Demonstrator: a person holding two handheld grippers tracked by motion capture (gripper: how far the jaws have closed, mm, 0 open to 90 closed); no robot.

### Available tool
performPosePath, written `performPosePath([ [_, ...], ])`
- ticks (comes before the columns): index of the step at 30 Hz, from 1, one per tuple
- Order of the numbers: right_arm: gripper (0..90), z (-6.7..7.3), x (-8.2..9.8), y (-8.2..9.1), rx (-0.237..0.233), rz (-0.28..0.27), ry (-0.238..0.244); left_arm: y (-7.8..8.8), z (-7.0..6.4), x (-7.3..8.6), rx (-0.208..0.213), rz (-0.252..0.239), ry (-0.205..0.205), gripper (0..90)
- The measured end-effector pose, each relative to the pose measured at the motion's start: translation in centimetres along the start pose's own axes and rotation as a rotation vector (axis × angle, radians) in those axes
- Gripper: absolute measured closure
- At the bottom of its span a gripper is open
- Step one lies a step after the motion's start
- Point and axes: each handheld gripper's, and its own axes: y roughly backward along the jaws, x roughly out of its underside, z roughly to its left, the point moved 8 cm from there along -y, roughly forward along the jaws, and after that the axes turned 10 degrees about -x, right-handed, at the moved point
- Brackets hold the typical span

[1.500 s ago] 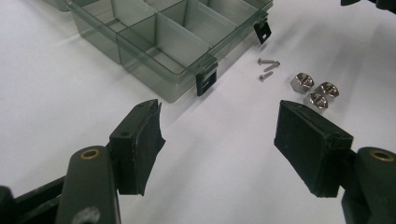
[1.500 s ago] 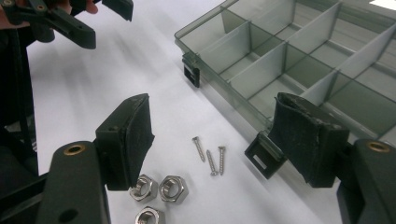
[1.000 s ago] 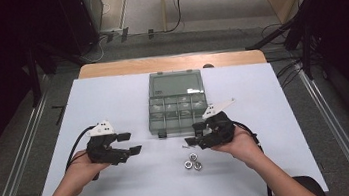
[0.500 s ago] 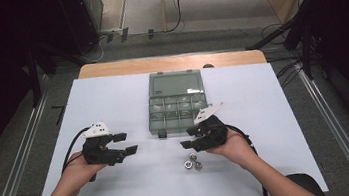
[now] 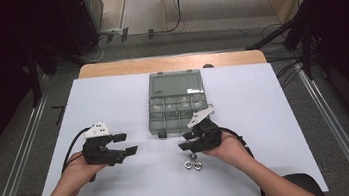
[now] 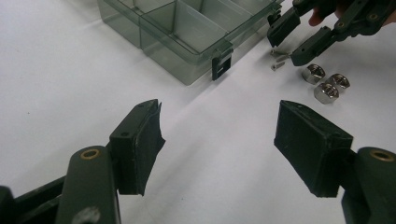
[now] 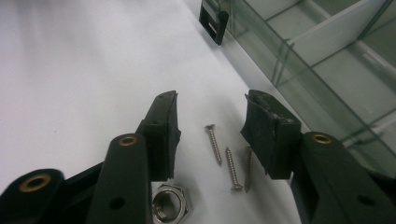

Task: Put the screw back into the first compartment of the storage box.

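Three screws (image 7: pixel 229 158) lie side by side on the table (image 5: pixel 112 100) near its front edge, between the parted jaws of the right gripper (image 7: pixel 210 123), which have just been closing without touching them. Three nuts (image 6: pixel 327 84), I think, lie just beside. One compartment box (image 5: pixel 177 100) stands mid-table. The left gripper (image 6: pixel 217 140) is open and empty.

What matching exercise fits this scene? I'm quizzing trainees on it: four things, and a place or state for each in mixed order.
Things:
1. screws
2. nuts
3. box
4. left gripper

States:
A. clear, with compartments
B. lying between the right gripper's jaws, ungripped
C. clustered beside the screws
D. open over bare table

Pairs: 1-B, 2-C, 3-A, 4-D
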Motion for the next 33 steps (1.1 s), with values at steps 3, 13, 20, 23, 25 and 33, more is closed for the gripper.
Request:
performPosePath([
  [3,58.6,0.2,0.1,-0.4,0.001,0.016,0.01,0.0,0.0,0.0,-0.001,0.0,0.0,31.5],
  [13,66.7,0.1,0.6,-1.1,0.015,0.068,0.02,0.0,0.1,0.1,-0.008,0.004,-0.005,31.5],
  [20,82.6,-0.2,0.6,-1.3,0.078,0.06,0.033,0.0,0.3,0.2,-0.011,0.006,-0.004,31.5],
  [23,84.3,-0.2,0.5,-1.3,0.068,0.054,0.015,-0.1,0.2,0.2,-0.011,0.005,-0.005,31.5],
  [25,84.6,-0.3,0.6,-1.3,0.062,0.054,0.007,-0.1,0.2,0.2,-0.01,0.008,-0.006,31.5],
  [33,84.9,-0.4,0.4,-1.2,0.041,0.051,-0.021,-0.1,0.3,0.2,-0.009,0.008,-0.006,31.5],
])
